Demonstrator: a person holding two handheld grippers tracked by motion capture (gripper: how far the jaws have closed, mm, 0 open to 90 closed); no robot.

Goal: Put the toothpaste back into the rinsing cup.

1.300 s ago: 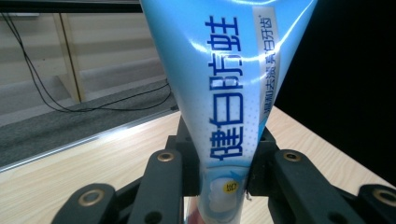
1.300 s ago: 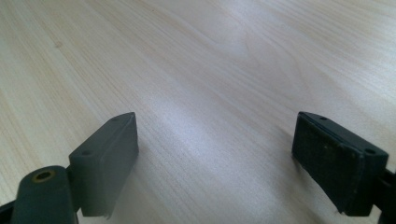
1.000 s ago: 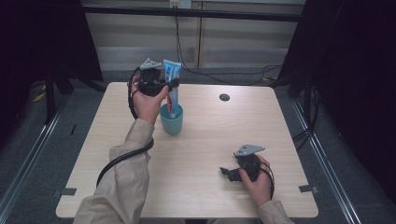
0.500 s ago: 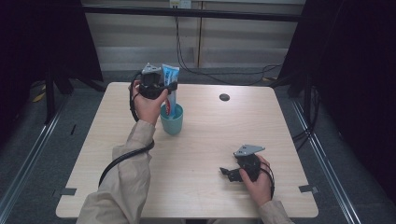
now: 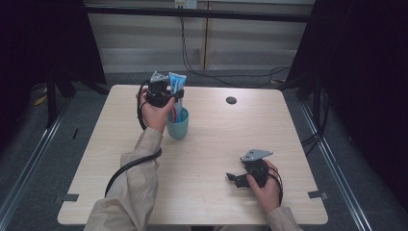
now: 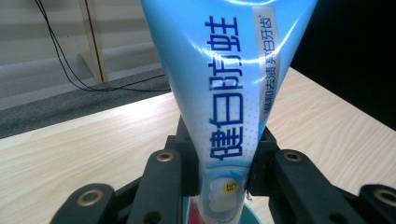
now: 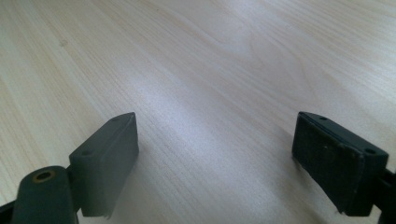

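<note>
Nearest you, your right gripper (image 5: 234, 178) rests low on the table (image 5: 298, 144) by its near edge, jaws spread wide with bare wood between them. Farther off, your left gripper (image 5: 174, 97) is clamped on the blue toothpaste tube (image 5: 176, 94), which stands upright with its lower end inside the teal cup (image 5: 178, 126). Beyond the cup, a small dark disc (image 5: 231, 100) lies near the far edge

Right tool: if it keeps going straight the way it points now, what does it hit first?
Probably nothing soon. The right tool sits low over the table, jaws open and empty, pointing left across it. Its own view shows bare wood ahead; the cup looks off that line, though depth is unclear.
</note>
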